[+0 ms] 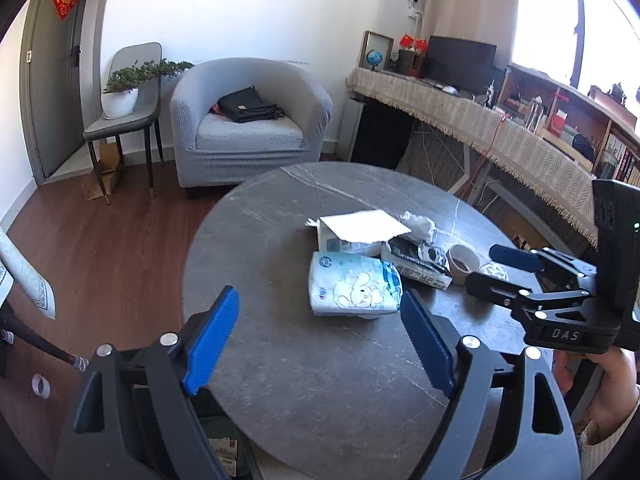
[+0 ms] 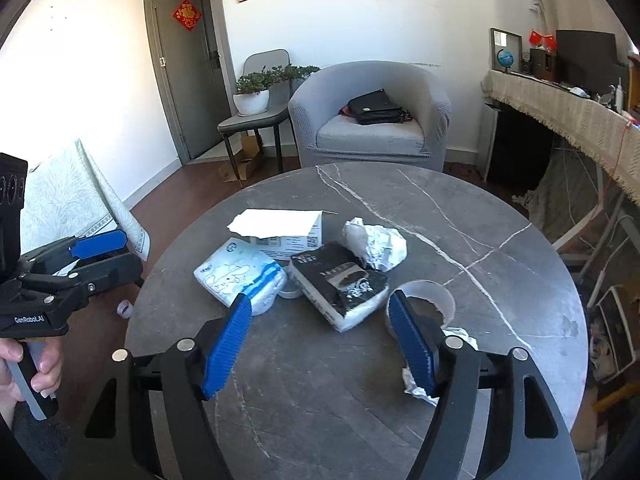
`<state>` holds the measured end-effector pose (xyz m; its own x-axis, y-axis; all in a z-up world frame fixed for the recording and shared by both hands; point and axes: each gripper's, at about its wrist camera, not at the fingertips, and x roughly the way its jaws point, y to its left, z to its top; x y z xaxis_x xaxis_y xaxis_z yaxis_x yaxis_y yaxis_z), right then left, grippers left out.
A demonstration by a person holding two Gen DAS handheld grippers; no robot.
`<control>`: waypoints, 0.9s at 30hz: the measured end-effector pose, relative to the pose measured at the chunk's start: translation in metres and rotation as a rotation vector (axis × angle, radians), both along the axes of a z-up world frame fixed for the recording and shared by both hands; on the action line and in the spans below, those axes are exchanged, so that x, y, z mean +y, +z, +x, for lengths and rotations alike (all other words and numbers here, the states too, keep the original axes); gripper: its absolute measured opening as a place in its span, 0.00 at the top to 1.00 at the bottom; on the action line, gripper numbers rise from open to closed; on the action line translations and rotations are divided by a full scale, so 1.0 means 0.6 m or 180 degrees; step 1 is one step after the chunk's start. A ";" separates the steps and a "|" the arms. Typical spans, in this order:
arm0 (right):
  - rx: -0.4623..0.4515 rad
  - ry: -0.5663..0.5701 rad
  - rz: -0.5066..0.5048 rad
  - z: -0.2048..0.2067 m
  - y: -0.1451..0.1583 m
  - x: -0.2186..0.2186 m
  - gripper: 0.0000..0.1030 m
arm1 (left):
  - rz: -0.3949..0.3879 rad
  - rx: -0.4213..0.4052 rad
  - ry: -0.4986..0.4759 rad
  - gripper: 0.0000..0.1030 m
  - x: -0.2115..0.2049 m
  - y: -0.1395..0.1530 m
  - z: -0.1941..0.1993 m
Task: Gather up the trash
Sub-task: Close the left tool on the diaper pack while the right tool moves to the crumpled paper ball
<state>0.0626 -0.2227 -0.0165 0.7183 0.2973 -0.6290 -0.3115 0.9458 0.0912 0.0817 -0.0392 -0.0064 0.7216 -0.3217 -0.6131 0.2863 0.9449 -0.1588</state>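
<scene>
Trash lies on a round grey marble table (image 1: pixel 320 380) (image 2: pixel 500 220). There is a blue-and-white tissue pack (image 1: pixel 354 288) (image 2: pixel 240 274), a black-and-white packet (image 1: pixel 416 262) (image 2: pixel 340 288), a torn white box (image 1: pixel 352 232) (image 2: pixel 284 228), crumpled white paper (image 1: pixel 418 222) (image 2: pixel 376 242) and a paper cup (image 1: pixel 462 262) (image 2: pixel 424 302). More crumpled paper (image 2: pixel 424 380) lies by the right fingers. My left gripper (image 1: pixel 320 336) is open, just short of the tissue pack. My right gripper (image 2: pixel 320 340) is open, near the black packet and cup; it shows in the left wrist view (image 1: pixel 496 268).
A grey armchair (image 1: pixel 248 120) (image 2: pixel 368 116) with a black bag stands beyond the table. A chair with a potted plant (image 1: pixel 120 96) (image 2: pixel 252 96) is at the left. A cloth-covered desk (image 1: pixel 480 120) runs along the right. The floor is wooden.
</scene>
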 end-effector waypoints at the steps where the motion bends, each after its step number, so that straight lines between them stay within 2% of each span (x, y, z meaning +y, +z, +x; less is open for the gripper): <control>1: 0.0007 -0.0005 0.0013 -0.001 -0.002 -0.008 0.27 | 0.0010 0.0031 -0.0021 0.17 -0.006 -0.007 0.004; 9: 0.0061 -0.0069 0.0171 -0.009 -0.012 -0.062 0.23 | 0.0073 0.0188 0.0031 0.15 -0.035 -0.045 0.040; 17: 0.0066 -0.0105 0.0206 -0.017 -0.012 -0.096 0.23 | 0.0026 0.0281 -0.0001 0.12 -0.051 -0.054 0.062; 27: 0.0106 -0.0114 0.0184 -0.025 -0.019 -0.123 0.23 | 0.0239 0.0308 -0.0078 0.12 -0.080 -0.067 0.078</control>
